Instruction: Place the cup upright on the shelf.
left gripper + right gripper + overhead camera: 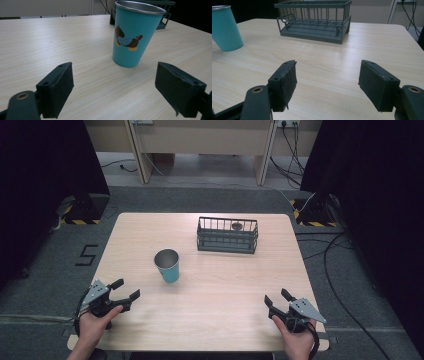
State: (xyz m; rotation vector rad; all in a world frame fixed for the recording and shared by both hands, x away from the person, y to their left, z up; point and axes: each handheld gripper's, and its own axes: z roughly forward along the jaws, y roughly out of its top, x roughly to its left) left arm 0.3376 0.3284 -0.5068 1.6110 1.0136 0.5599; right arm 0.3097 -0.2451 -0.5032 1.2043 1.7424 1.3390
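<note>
High view: teal cup [167, 265] upright mid-surface [215, 310], wire basket [227, 235] far right of it holding a small round item [236, 225]; left hand-held gripper [125, 290] and right hand-held gripper [276, 298] near, jaws apart, empty. Left gripper view: dog print [127, 40] on cup. Right gripper view: basket's slatted floor, cup far left.
</note>
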